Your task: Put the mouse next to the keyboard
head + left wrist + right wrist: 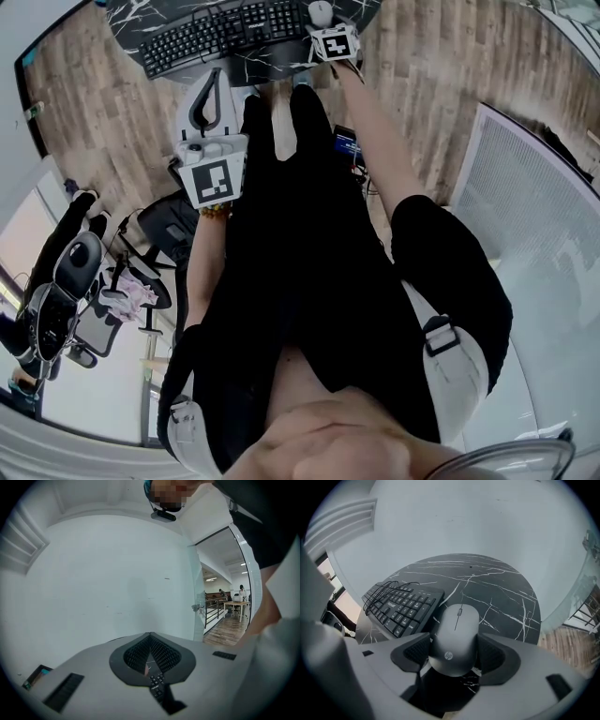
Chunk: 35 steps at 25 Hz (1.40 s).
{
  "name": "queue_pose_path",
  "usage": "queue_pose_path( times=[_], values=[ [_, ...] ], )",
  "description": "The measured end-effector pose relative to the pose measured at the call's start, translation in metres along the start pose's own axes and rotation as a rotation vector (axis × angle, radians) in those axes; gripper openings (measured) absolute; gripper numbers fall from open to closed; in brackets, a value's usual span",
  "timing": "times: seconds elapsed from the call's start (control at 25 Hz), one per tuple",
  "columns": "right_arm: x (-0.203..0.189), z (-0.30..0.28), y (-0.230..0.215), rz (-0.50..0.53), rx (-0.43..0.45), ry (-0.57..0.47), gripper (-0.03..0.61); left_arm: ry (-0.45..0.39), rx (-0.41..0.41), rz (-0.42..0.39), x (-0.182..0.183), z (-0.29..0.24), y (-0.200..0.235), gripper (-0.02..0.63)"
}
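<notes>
Black marble with white veins makes up the round surface (497, 588). On it our right gripper (453, 652) has its jaws clenched on the mouse (455, 634), one pad against each flank of its rear half. That side grip leaves the nose free and pointing toward twelve o'clock, so we can steer the body parallel to the keyboard (401, 606). The keyboard lies at about ten o'clock from the mouse, with a thin black cable (386, 592) looped over its keys.

The mouse is just beside the keyboard's near corner, apart from it by a narrow strip of marble. Whether it rests on the surface or hangs just over it, we cannot tell. We judge the placing to be nearly done: what remains is to settle the mouse and let go.

Our left gripper (151, 656) has no part in this. Its jaws are pressed together on nothing, and it is held back off the surface, pointing at a pale wall, out of the right arm's way.
</notes>
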State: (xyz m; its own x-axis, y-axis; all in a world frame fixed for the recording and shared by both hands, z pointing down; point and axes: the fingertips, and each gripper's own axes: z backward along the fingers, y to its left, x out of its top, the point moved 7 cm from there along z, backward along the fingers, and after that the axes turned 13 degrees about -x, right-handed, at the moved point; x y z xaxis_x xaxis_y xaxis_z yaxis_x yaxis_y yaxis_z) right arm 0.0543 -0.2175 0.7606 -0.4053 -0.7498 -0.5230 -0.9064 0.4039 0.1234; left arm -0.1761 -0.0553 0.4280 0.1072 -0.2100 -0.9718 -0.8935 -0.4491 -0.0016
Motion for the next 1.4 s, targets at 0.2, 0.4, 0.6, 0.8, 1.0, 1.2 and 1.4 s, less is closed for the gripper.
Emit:
queue_pose_path(
  times=[0.2, 0.4, 0.6, 0.8, 1.0, 1.2, 1.4],
  values=[
    [0.007, 0.006, -0.004, -0.012, 0.004, -0.034, 0.291, 0.020, -0.019, -0.014, -0.007, -0.008, 0.003, 0.012],
    [0.010, -0.002, -0.005, -0.034, 0.002, 0.006, 0.290, 0.016, -0.028, -0.028, -0.013, -0.021, 0.010, 0.012],
    [0.009, -0.003, -0.010, -0.050, -0.037, 0.022, 0.290, 0.007, -0.032, -0.025, -0.015, -0.028, 0.010, 0.012],
    [0.013, 0.009, -0.010, -0.016, -0.050, -0.015, 0.290, 0.021, -0.030, -0.006, -0.021, -0.023, 0.009, 0.012],
    [0.014, 0.009, -0.004, 0.076, -0.045, -0.018, 0.291, 0.023, -0.027, -0.011, -0.024, -0.020, 0.009, 0.012],
    [0.007, 0.001, -0.003, 0.050, -0.084, 0.040, 0.290, 0.027, -0.026, -0.011, -0.023, -0.017, 0.009, 0.012],
    [0.004, 0.001, -0.002, 0.037, -0.079, 0.037, 0.290, 0.024, -0.023, -0.010, -0.024, -0.016, 0.009, 0.013]
  ],
)
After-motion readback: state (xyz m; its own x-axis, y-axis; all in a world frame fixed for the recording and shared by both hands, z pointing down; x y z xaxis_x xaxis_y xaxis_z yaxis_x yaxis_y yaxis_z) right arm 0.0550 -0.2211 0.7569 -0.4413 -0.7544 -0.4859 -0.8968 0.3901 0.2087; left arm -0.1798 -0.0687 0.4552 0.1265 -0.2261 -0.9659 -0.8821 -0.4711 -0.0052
